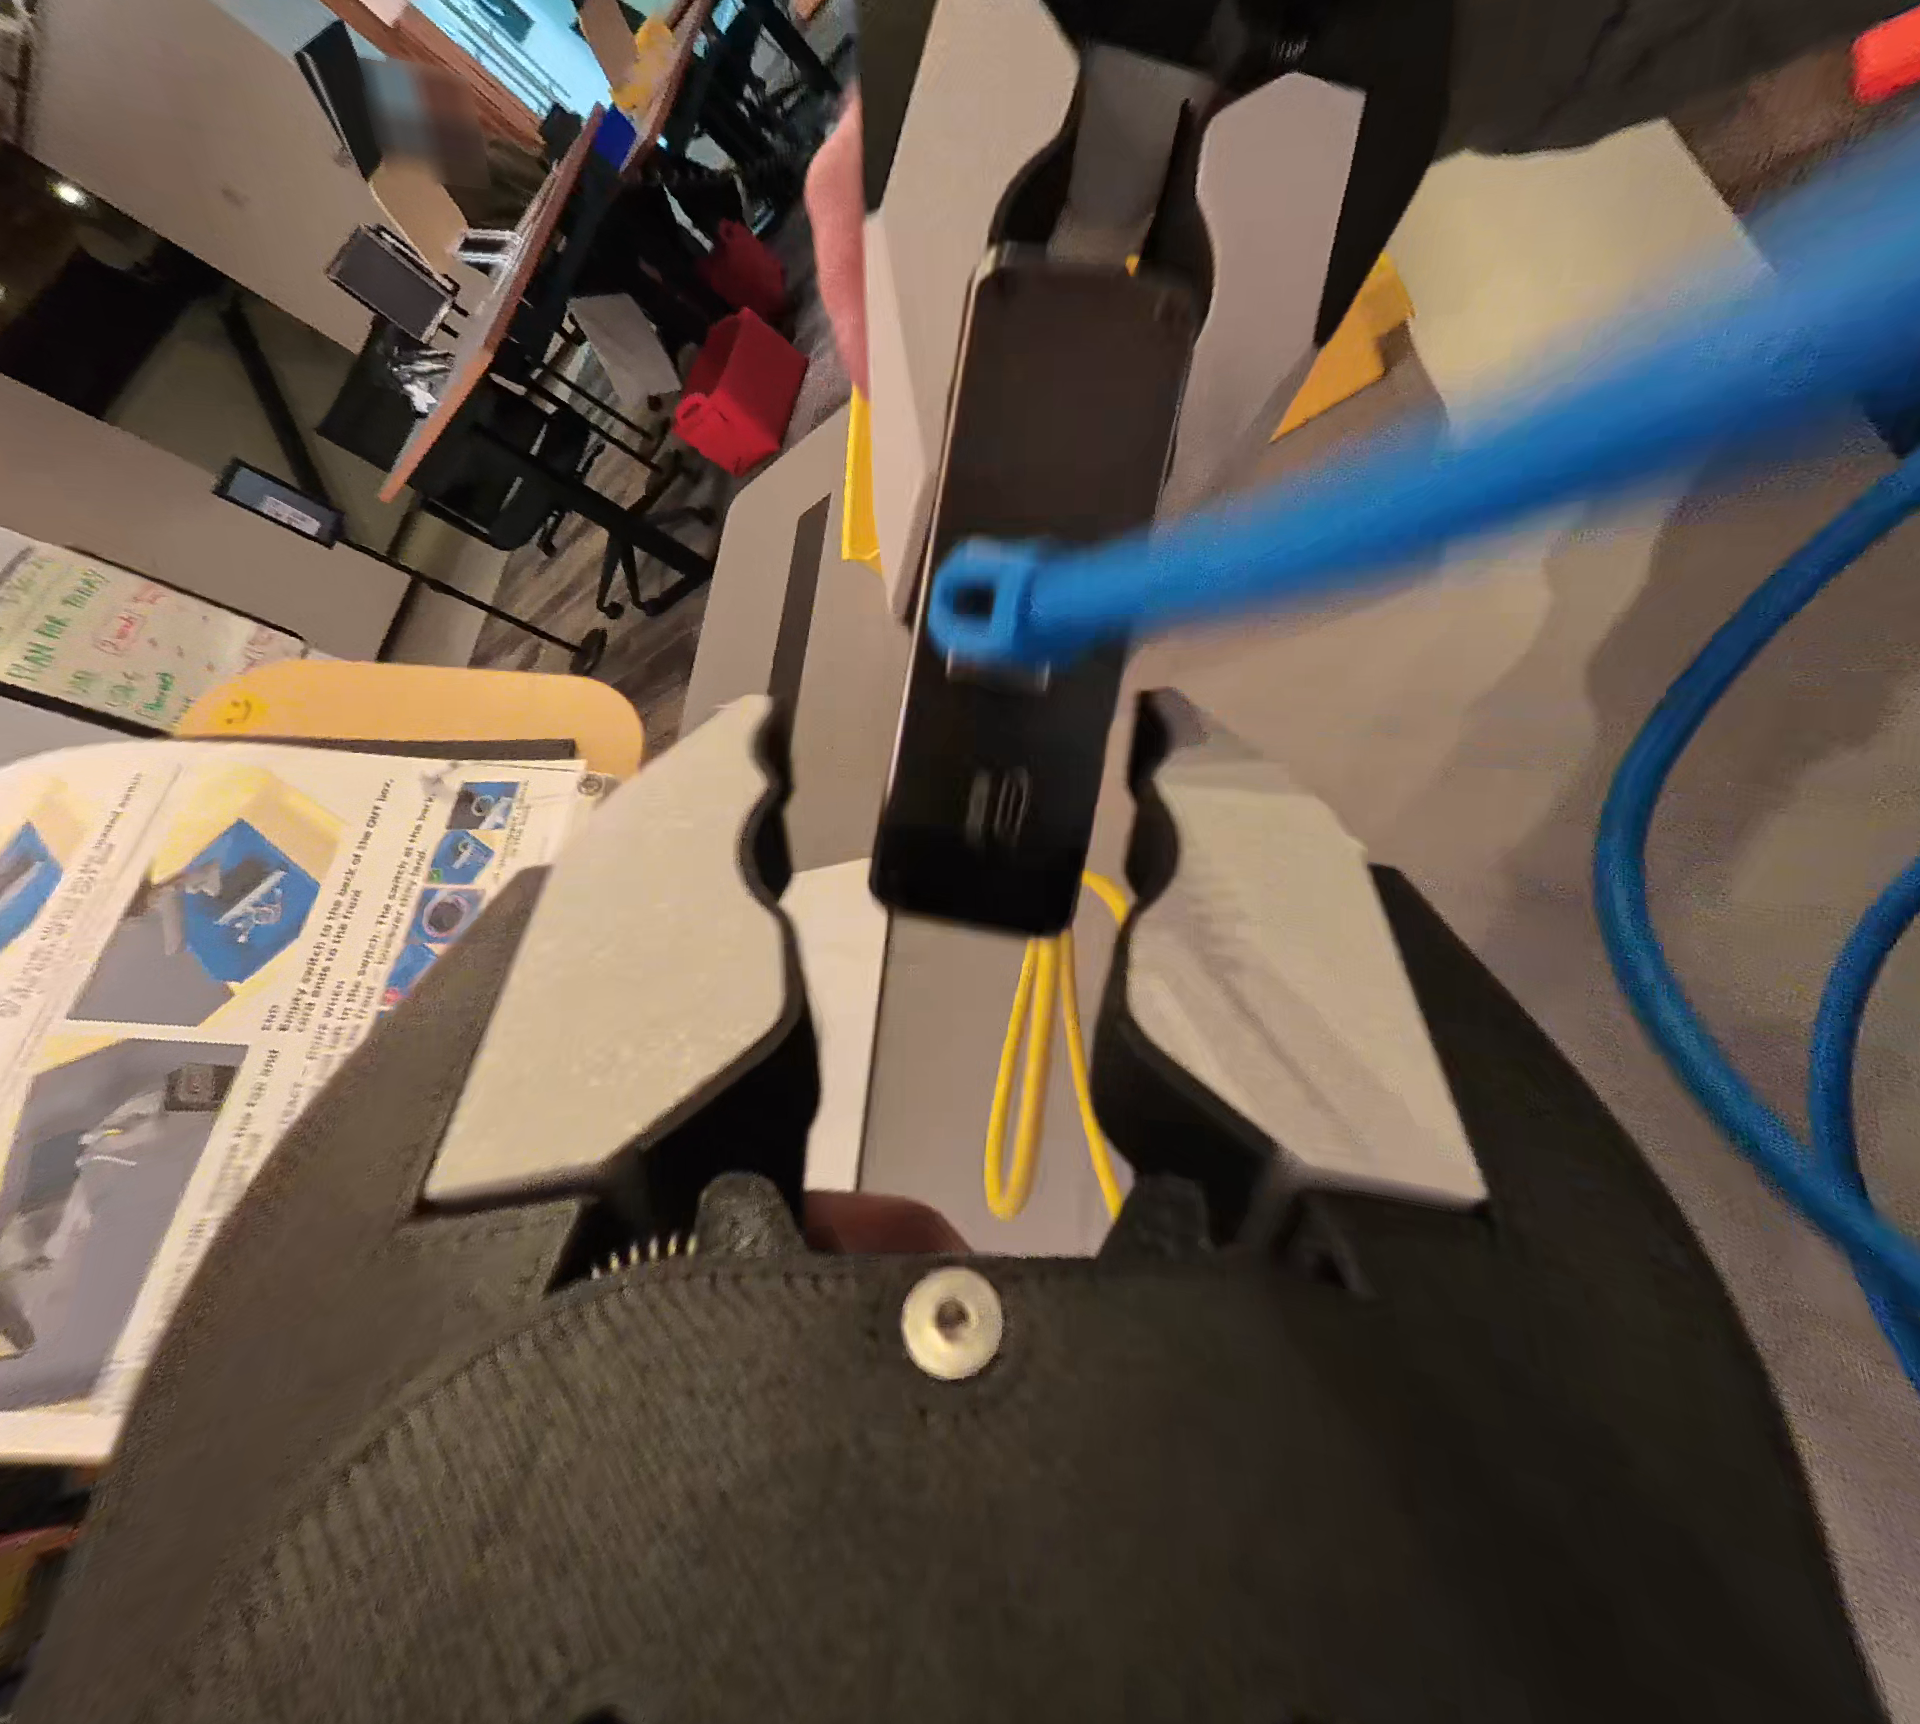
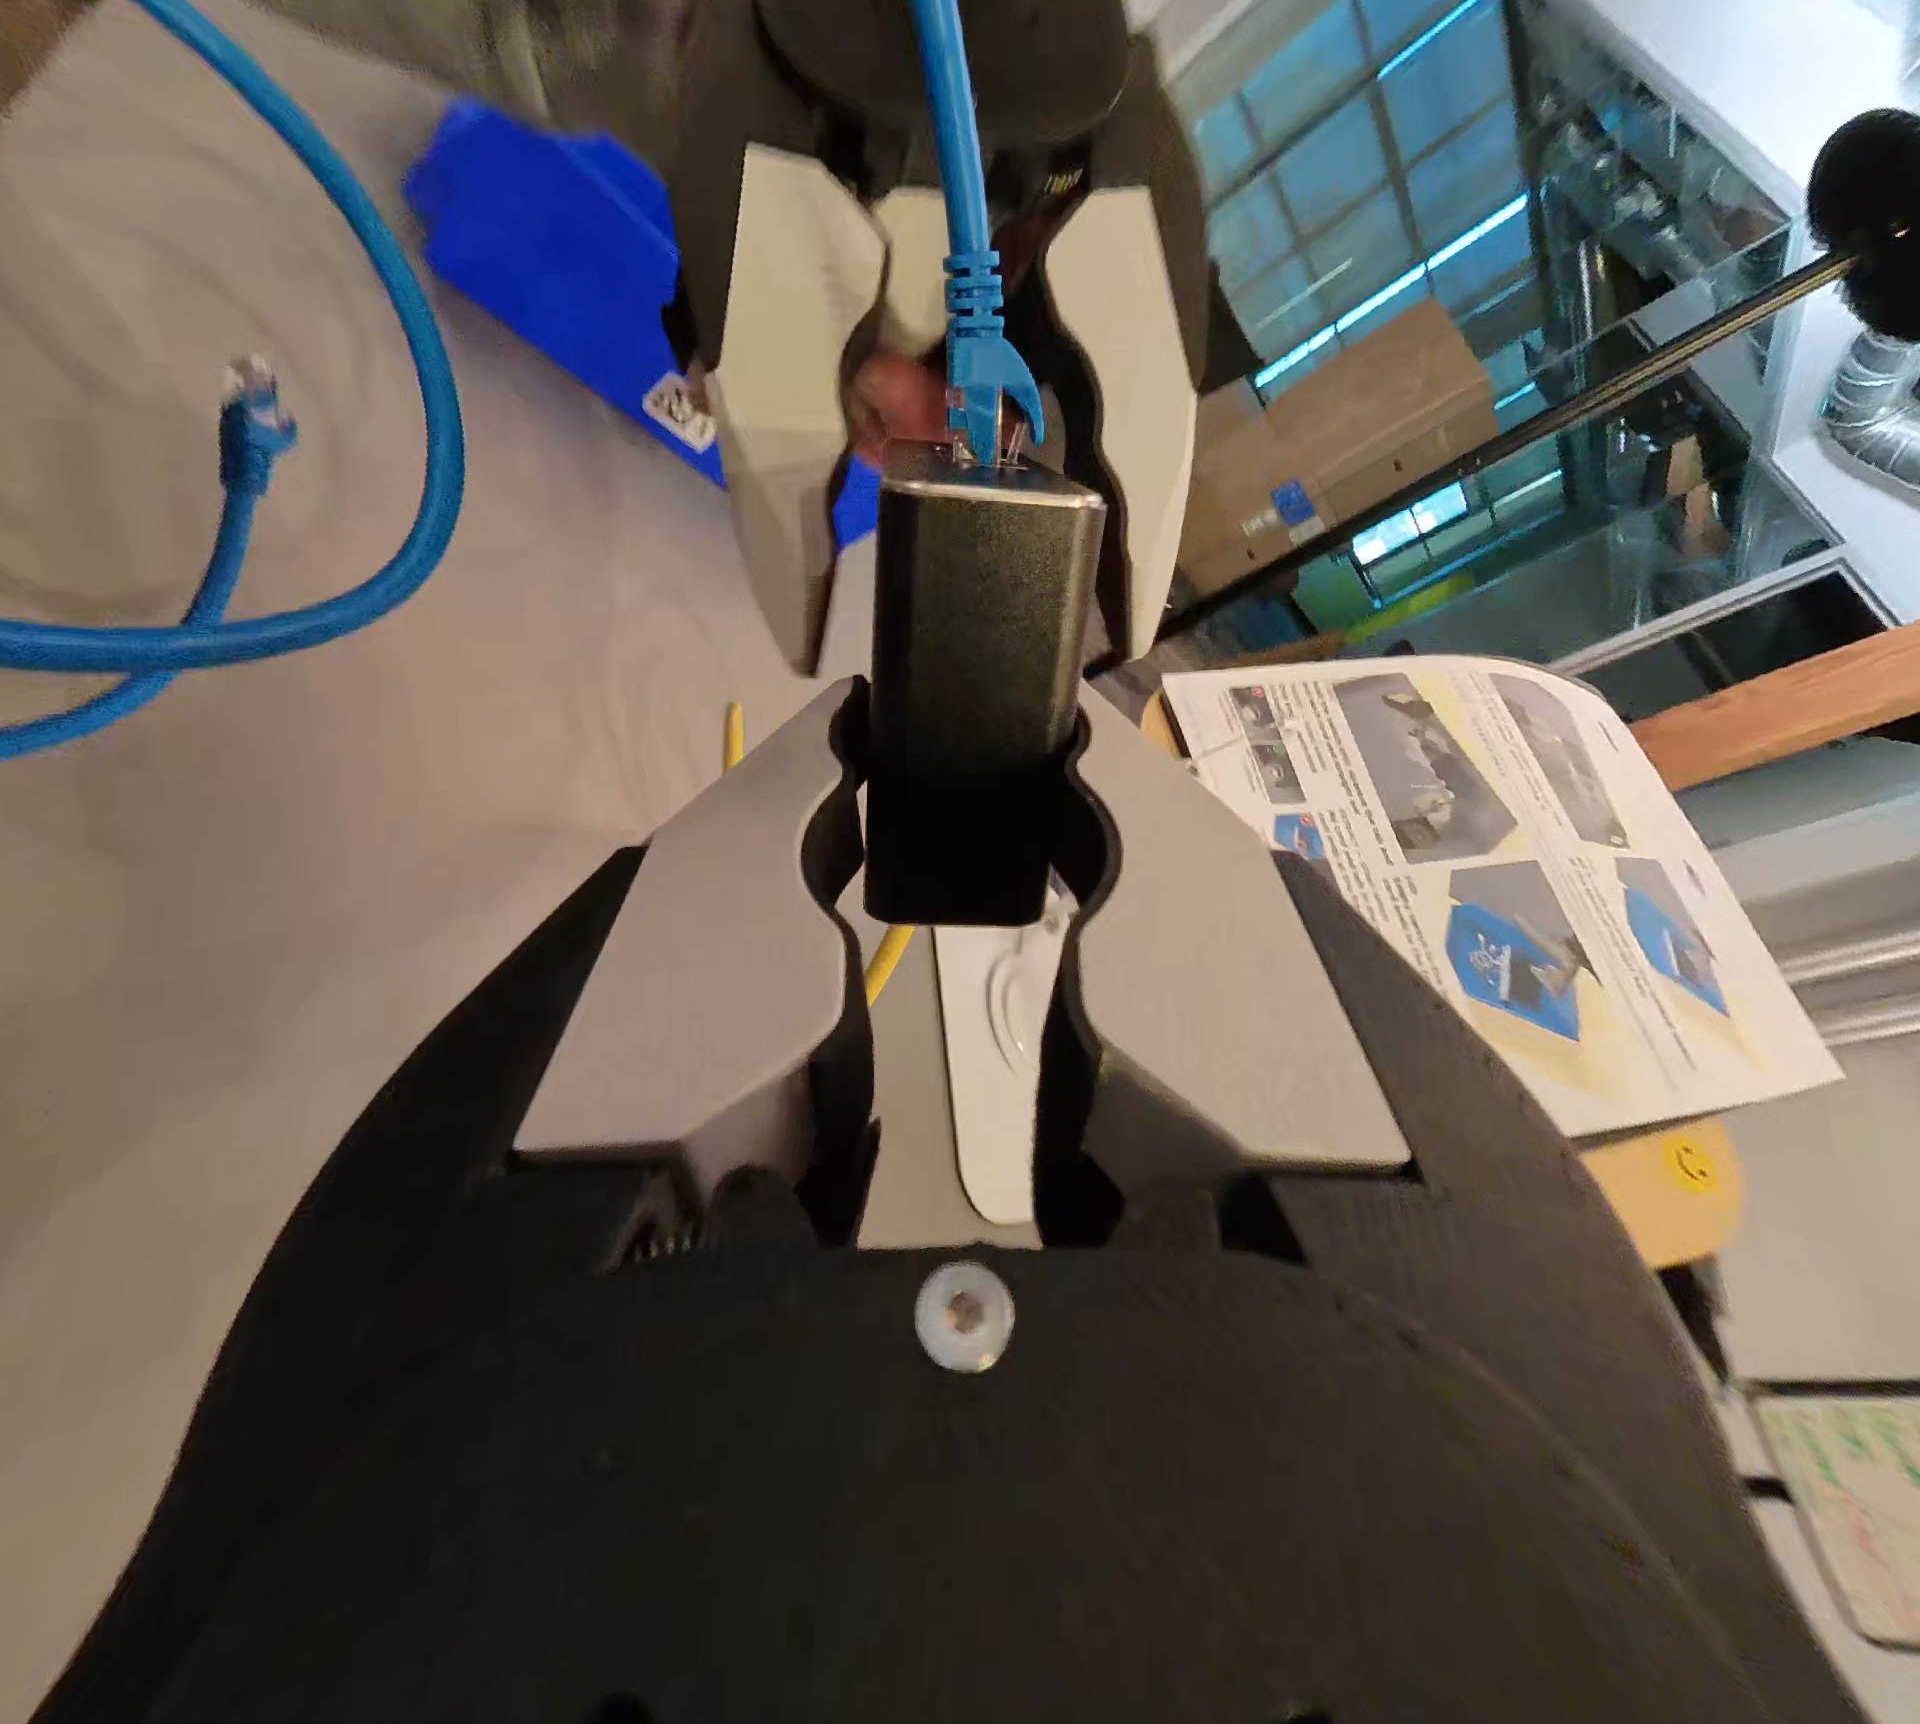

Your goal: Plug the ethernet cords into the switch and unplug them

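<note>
Right wrist view: right gripper (image 2: 971, 791) clamped on the near end of a black switch (image 2: 982, 625), blue ethernet cord (image 2: 977, 344) plugged into its far end. Left wrist view: left gripper (image 1: 956, 801) pinching the switch's other end, held above a grey table (image 1: 1455, 791). Loose blue plug (image 2: 249, 417) lying on the table.

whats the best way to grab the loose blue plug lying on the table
Take the loose blue plug by its moulded boot, just behind the clear tip, coming down from above with the tool's fingers across its width. It lies flat on the grey table with its cord trailing away behind, so both long sides look free.
</note>
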Demonstrator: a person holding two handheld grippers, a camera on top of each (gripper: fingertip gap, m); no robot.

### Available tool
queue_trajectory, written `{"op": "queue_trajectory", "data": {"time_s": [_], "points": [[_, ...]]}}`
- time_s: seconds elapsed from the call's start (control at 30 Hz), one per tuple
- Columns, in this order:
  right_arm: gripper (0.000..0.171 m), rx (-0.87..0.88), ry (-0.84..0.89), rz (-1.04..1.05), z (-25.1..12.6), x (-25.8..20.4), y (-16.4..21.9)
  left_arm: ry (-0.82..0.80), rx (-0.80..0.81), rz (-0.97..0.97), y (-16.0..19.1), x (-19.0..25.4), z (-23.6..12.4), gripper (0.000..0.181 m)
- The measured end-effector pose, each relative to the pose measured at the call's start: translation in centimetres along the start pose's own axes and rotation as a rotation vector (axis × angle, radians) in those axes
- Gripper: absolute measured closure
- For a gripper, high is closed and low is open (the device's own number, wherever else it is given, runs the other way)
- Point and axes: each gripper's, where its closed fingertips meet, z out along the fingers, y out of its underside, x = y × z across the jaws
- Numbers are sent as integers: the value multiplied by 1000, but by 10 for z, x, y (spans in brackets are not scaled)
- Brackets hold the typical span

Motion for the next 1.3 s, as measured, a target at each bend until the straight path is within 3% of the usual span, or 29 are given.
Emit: {"op": "queue_trajectory", "data": {"time_s": [0.07, 0.17, 0.43, 0.77, 1.23, 1.3], "points": [[142, 73, -26, 76, -4, 2, -8, 25, 40, -76, 2, -2, -2, 101], [142, 215, -61, 210, -8, 6, -18, 64, 195, -154, -24, 2, -8, 110], [141, 509, -152, 503, -6, 10, -26, 101, 227, -273, -37, 6, 4, 126], [141, 321, -221, 432, 2, -1, -6, 74, 136, -220, -18, 11, 10, 130], [141, 389, -326, 546, -7, -9, -7, 44, 214, -245, -23, 19, 5, 138], [132, 359, -279, 603, -5, -1, 2, -18, 182, -179, -22, 14, 6, 144]]}}
